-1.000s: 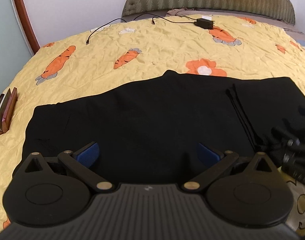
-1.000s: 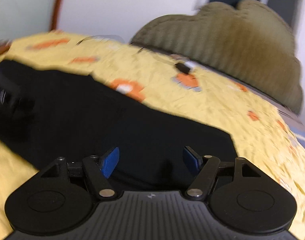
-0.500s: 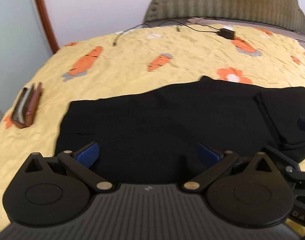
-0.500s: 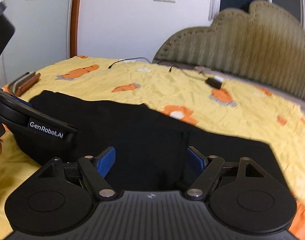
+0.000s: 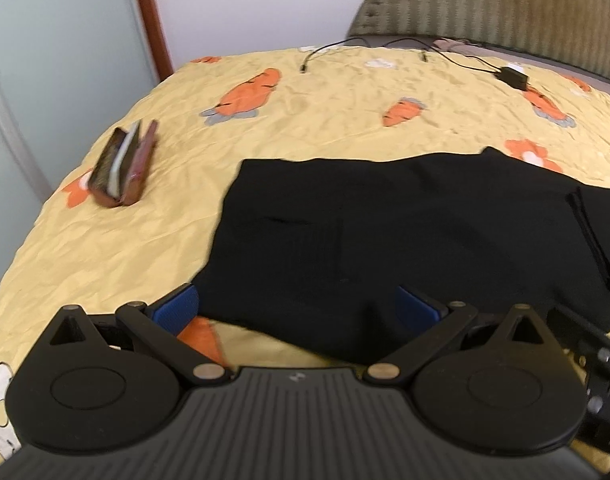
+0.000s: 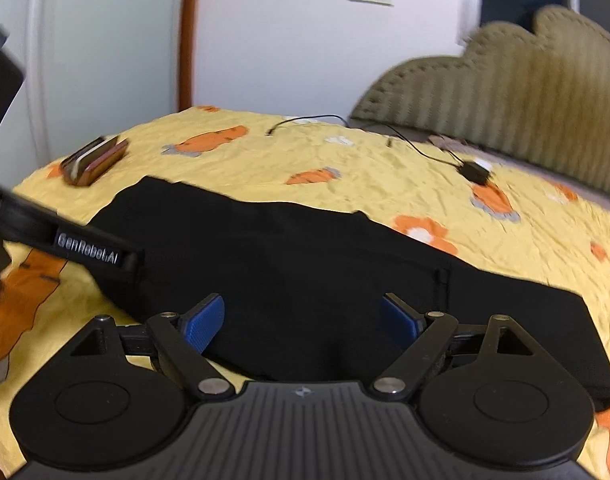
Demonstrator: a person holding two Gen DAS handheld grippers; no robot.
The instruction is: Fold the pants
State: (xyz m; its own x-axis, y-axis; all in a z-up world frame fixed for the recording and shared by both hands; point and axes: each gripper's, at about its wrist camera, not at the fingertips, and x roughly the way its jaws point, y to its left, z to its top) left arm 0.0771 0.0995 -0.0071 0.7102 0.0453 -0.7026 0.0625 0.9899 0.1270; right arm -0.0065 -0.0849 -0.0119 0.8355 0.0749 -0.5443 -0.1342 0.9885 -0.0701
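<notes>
Black fabric pants (image 5: 405,236), folded into a flat dark band, lie on the yellow bedspread printed with orange carrots (image 5: 337,120). Left gripper (image 5: 297,312), blue pads spread wide and gripping nothing, hovers above the near edge of the pants. Right gripper (image 6: 301,320), its jaws opening with nothing clamped between them, hovers over the pants as well; the left gripper's black body (image 6: 65,240) shows beside it. A brown wallet-like case (image 5: 123,168) rests beyond the pants' left end; a black charger block with cable (image 5: 513,76) lies beyond the pants, near the olive padded headboard (image 5: 505,4).
</notes>
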